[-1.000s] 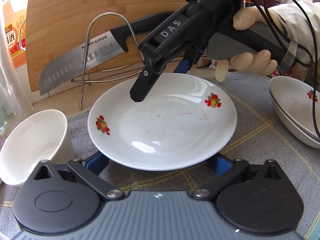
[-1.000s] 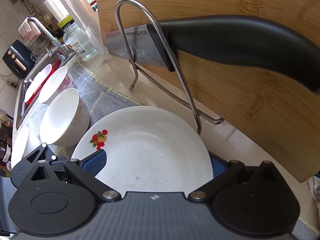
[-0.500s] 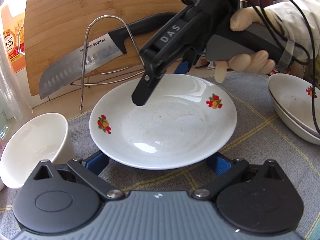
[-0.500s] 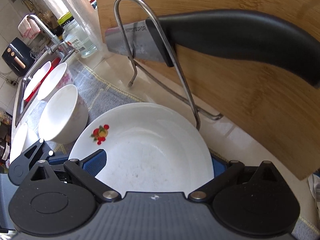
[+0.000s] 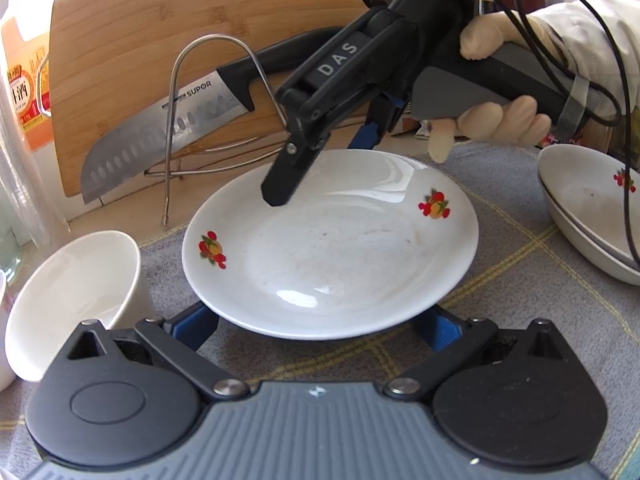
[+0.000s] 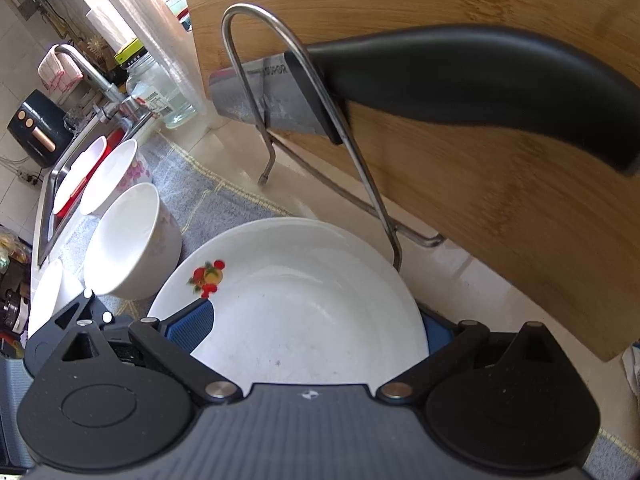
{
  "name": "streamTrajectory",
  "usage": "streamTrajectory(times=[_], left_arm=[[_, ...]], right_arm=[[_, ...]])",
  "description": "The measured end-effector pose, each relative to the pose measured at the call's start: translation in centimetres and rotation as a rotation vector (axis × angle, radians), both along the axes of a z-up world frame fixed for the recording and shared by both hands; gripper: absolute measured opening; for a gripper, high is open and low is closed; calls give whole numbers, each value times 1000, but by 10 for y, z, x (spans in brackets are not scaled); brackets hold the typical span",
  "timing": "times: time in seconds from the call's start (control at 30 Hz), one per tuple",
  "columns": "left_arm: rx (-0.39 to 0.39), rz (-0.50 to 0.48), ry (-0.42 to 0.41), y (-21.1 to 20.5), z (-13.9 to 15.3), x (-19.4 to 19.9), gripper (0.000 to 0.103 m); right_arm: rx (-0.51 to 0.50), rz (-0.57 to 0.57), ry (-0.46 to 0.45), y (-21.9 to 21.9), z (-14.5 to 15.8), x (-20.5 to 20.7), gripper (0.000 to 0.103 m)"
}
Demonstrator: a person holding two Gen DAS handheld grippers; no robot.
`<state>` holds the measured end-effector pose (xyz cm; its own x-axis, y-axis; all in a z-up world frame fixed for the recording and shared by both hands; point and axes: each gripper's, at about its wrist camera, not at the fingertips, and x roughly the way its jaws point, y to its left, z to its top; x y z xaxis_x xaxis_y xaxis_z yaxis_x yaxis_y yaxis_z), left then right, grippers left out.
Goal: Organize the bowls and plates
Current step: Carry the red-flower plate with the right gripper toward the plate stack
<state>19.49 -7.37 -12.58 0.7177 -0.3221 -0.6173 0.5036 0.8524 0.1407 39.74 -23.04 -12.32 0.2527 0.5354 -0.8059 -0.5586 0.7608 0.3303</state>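
Note:
A white plate with red fruit prints [image 5: 332,248] lies on the grey cloth; it also shows in the right wrist view [image 6: 296,304]. My left gripper [image 5: 320,328] is open, its blue pads under the plate's near rim on either side. My right gripper [image 5: 320,168] is open and reaches over the plate's far rim from the back; one finger hangs above the plate, the other is behind the rim. In the right wrist view its pads [image 6: 192,326] flank the plate. A white bowl [image 5: 72,300] lies tilted at the left.
A bamboo cutting board [image 5: 192,24] with a knife [image 5: 168,136] in a wire rack [image 5: 176,120] stands close behind the plate. Stacked printed dishes [image 5: 592,208] sit at the right. More bowls [image 6: 112,176] and a sink [image 6: 52,200] lie to the left.
My right gripper has shifted slightly along the plate's far rim and tilted. The plate and my left gripper have barely moved.

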Motion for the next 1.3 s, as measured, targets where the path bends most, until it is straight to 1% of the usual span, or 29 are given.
streamTrajectory(times=[0.27, 0.6, 1.03, 1.3], left_arm=[[5, -36, 0, 1, 5, -5, 102], [16, -71, -13, 1, 15, -9, 102], [8, -105, -21, 7, 32, -21, 102], [7, -131, -21, 3, 43, -31, 102]], right_arm=[[14, -15, 16, -6, 2, -11, 103], [15, -32, 2, -10, 12, -31, 103], [26, -60, -39, -14, 34, -67, 103], [31, -86, -64, -21, 45, -94, 103]])
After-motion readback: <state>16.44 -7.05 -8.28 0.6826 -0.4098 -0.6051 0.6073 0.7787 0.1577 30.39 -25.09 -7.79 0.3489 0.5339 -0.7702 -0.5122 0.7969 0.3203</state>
